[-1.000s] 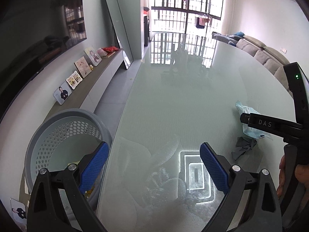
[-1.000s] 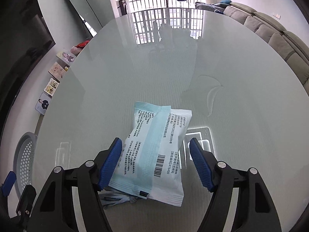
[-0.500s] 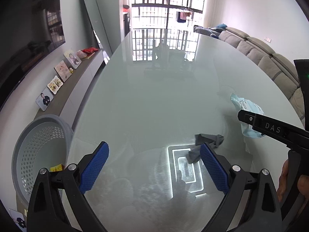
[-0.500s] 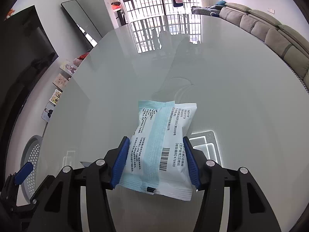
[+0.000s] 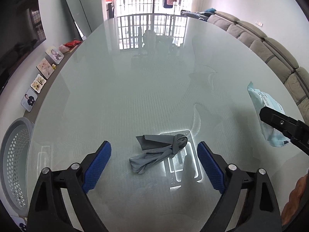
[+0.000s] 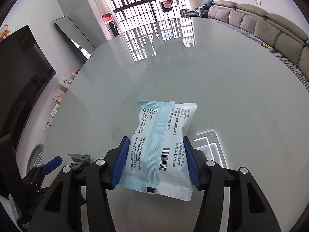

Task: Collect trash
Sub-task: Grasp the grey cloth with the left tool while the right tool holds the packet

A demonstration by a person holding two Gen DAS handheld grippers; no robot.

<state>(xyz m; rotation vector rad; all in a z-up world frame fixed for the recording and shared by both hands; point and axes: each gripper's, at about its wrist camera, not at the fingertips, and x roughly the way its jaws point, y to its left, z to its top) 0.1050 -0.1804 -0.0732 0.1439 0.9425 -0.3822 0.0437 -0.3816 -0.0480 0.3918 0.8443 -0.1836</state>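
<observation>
A light blue and white wipes packet (image 6: 160,145) is clamped between the blue pads of my right gripper (image 6: 155,161) and held above the glass table (image 6: 241,96); it also shows at the right in the left wrist view (image 5: 267,112). A crumpled grey wrapper (image 5: 158,152) lies on the table between and just ahead of the fingers of my left gripper (image 5: 153,163), which is open and empty. The wrapper also shows in the right wrist view (image 6: 80,158), left of the packet.
A grey perforated basket (image 5: 13,154) stands off the table's left edge, also in the right wrist view (image 6: 35,156). Photo frames (image 5: 39,81) line a low shelf on the left. A sofa (image 5: 270,54) runs along the right. A ceiling light reflects on the glass (image 5: 183,164).
My right gripper has closed on the packet and lifted it off the table. My left gripper has swung right from the basket until the grey wrapper lies between its fingers.
</observation>
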